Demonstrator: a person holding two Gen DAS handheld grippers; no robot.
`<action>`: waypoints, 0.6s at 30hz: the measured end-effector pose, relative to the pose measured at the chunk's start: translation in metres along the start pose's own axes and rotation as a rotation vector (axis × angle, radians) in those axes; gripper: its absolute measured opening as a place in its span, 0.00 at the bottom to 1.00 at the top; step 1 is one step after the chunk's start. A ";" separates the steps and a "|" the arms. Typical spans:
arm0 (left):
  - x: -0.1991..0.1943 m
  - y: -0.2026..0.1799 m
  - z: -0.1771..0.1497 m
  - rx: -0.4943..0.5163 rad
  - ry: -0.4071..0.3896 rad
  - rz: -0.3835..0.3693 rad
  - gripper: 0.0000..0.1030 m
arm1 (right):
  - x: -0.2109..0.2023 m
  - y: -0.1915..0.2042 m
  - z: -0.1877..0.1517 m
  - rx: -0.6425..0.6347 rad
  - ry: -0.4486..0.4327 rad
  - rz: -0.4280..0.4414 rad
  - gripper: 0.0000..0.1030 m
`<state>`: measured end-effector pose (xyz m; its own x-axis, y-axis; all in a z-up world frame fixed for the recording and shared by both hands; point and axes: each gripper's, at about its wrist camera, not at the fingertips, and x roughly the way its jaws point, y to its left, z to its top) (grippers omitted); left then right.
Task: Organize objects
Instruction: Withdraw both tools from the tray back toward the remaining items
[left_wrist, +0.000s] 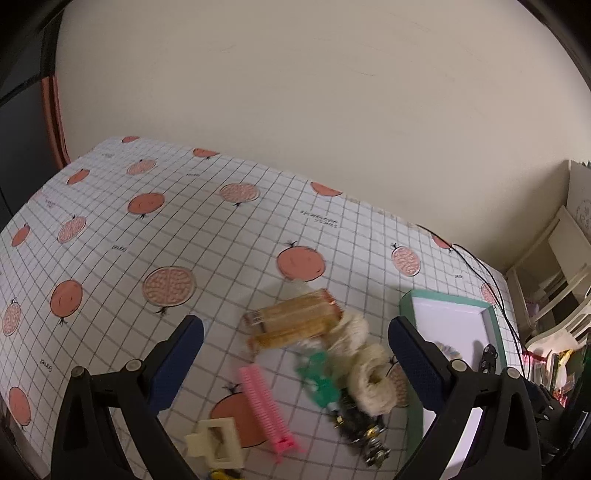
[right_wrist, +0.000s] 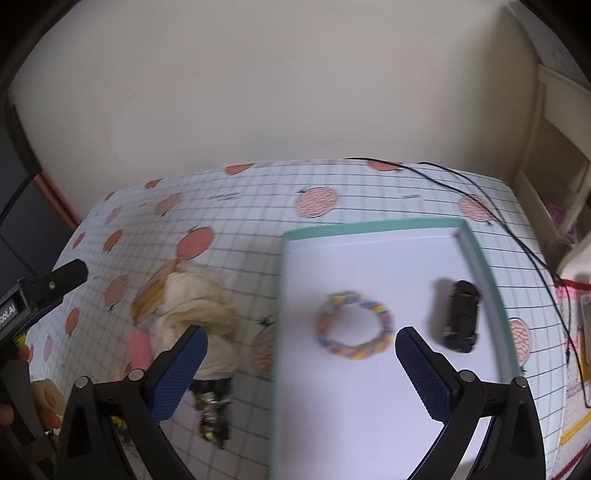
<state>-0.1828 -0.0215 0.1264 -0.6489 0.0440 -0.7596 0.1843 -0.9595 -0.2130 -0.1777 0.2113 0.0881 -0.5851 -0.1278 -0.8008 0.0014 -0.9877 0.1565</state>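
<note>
The left tool (left_wrist: 295, 350) hangs spread and empty over a heap on the checked tabletop (left_wrist: 147, 221): cream hair clip (left_wrist: 218, 441), pink comb clip (left_wrist: 264, 408), fluffy cream scrunchie (left_wrist: 364, 373), amber clips (left_wrist: 295, 321). The right tool (right_wrist: 301, 356), likewise spread and empty, hovers above the teal-rimmed box (right_wrist: 484, 266), where a rainbow braided band (right_wrist: 354, 325) and a black clip (right_wrist: 461, 317) lie apart.
</note>
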 end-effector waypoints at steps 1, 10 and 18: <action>-0.001 0.004 -0.001 0.000 0.006 0.000 0.97 | 0.001 0.005 -0.001 -0.009 0.001 0.004 1.00; 0.003 0.045 -0.010 0.018 0.116 0.040 0.97 | 0.010 0.042 -0.008 -0.071 0.025 0.031 1.00; 0.028 0.061 -0.029 -0.010 0.242 0.042 0.97 | 0.030 0.059 -0.017 -0.118 0.083 0.053 0.90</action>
<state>-0.1685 -0.0707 0.0741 -0.4447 0.0712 -0.8928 0.2155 -0.9591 -0.1838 -0.1819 0.1476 0.0633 -0.5123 -0.1820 -0.8393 0.1281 -0.9825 0.1348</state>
